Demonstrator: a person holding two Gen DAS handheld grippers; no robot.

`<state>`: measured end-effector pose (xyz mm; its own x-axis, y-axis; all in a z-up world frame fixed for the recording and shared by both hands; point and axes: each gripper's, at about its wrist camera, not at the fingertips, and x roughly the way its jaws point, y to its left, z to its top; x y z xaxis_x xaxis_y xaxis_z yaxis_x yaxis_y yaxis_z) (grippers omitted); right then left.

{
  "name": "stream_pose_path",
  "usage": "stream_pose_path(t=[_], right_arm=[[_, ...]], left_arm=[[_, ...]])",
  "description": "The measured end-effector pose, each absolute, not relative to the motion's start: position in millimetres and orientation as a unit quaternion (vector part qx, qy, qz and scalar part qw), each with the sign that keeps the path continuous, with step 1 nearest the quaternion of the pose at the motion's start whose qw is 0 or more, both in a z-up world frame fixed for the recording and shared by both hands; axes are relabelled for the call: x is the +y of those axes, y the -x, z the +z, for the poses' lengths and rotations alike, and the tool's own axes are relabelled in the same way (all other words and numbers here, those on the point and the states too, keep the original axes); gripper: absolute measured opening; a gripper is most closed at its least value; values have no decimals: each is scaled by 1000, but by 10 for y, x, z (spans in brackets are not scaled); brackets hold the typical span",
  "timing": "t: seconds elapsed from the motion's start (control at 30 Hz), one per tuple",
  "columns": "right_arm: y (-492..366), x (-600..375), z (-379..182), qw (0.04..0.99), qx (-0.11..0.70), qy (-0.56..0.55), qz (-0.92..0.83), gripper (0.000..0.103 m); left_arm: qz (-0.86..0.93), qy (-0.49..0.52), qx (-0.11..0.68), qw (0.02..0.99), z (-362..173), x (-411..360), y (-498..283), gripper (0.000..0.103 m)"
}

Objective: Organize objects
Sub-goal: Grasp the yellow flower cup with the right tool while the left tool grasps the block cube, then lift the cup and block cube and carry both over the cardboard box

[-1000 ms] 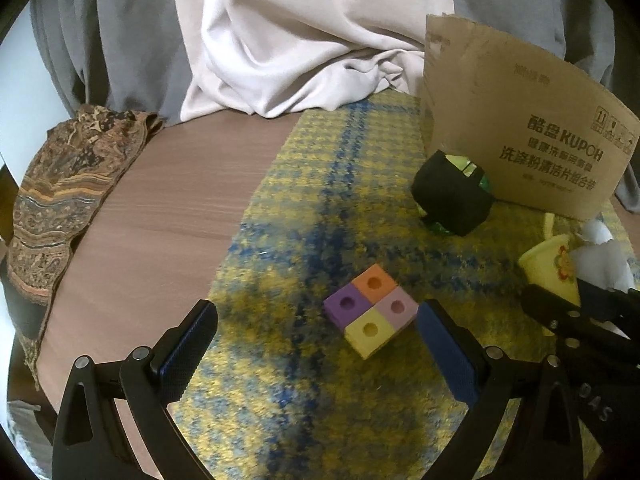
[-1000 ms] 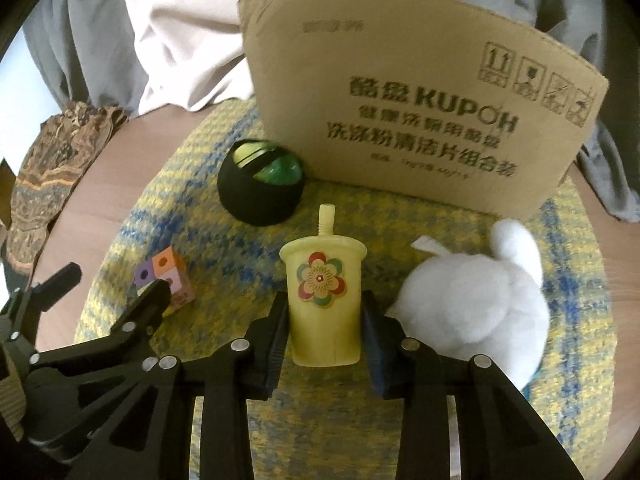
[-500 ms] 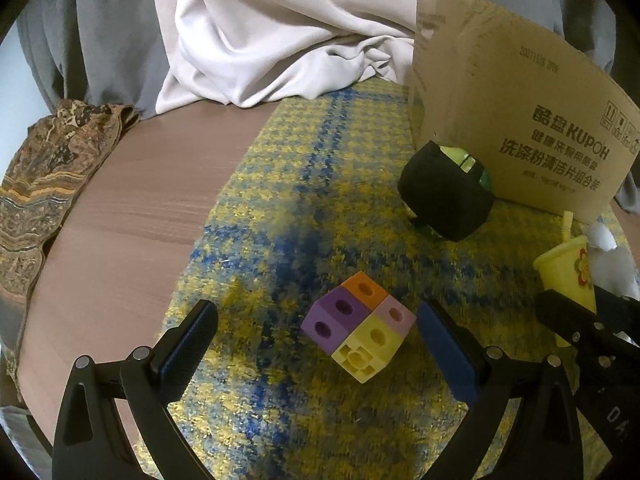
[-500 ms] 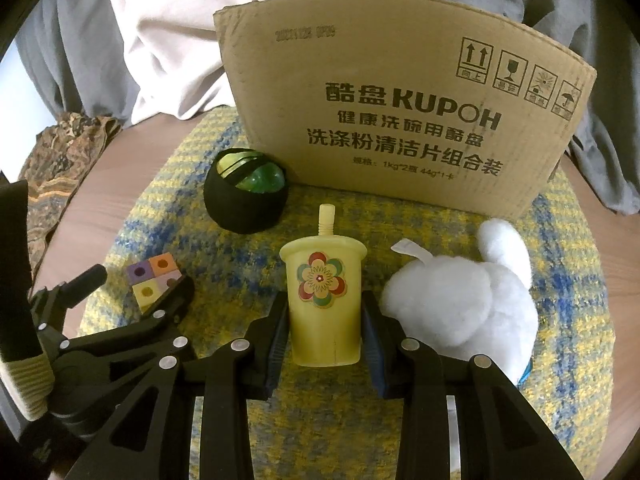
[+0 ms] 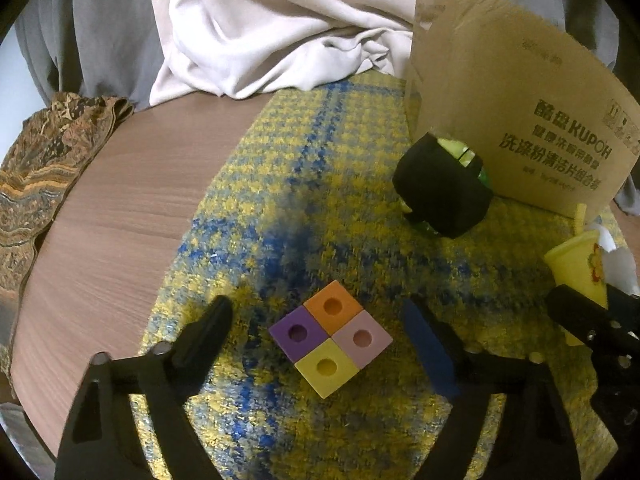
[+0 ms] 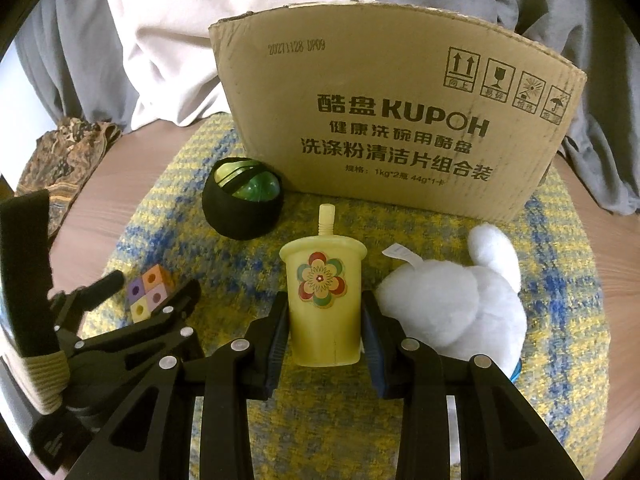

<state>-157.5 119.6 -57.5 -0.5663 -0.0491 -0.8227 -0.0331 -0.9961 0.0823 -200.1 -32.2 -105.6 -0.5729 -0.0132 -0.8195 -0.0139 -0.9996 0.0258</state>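
Note:
A block of four coloured cubes [image 5: 330, 338] lies on the yellow and blue mat [image 5: 320, 184]. My left gripper [image 5: 320, 332] is open with its fingers either side of the block, apart from it. The block also shows in the right wrist view [image 6: 149, 293]. My right gripper [image 6: 325, 330] is shut on a yellow toy cup [image 6: 323, 294] with a flower and a straw, standing upright on the mat. The cup shows at the right edge of the left wrist view [image 5: 580, 268].
A cardboard box [image 6: 396, 120] stands at the back of the mat. A black pouch with green balls [image 6: 242, 204] sits in front of its left end. A white plush toy [image 6: 460, 300] lies right of the cup. A patterned cloth [image 5: 44, 176] lies at the table's left.
My left gripper has moved forward and down, so the cube block now sits between its fingers. The right gripper keeps its hold on the cup and has drawn back slightly from the box.

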Motion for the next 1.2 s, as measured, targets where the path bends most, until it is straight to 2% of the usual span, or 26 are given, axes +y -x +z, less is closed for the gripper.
stream_pose_path(t=[0.2,0.33,0.73,1.2], right_arm=[[1569,1209,-561,4,-45,-464,-885,35],[1565,1218,-555,4,-45,-463,-885,35],[1551,1219,-488,7,-45,-453,-891,35],[1351,1297,-68,10,-48,-409,-911,35]], left_arm=[[886,464,13,6,-1076,-308,1985,69],[886,463,15,10,-1056,-291,1968,54],[890,456,17,6,-969,-303,1876,54],[907,420,24,12,-523,-217,1753,54]])
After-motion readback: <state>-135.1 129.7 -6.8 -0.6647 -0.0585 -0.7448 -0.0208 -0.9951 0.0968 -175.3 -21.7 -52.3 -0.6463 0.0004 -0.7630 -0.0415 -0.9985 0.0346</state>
